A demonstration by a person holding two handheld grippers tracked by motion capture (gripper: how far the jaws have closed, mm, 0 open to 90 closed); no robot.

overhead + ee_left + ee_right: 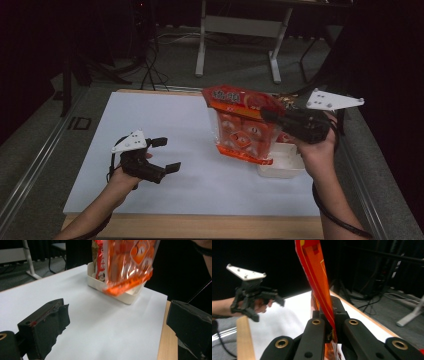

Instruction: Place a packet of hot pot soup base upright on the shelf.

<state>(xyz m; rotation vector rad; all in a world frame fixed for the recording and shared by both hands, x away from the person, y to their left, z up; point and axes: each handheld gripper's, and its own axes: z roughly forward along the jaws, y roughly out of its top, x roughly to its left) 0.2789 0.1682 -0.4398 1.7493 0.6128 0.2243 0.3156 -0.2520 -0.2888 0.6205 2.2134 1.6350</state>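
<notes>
Orange snack bag hangs clamped between the right gripper's jaws; left gripper gapes wide, holding nothing.

The high view looks forward and down over the white table. The left gripper view sits low near the tabletop, facing the white tray and orange bag. The right gripper view looks close along its jaws, up the bag, toward the left gripper.

White-topped table; white tray rests on it.
</notes>
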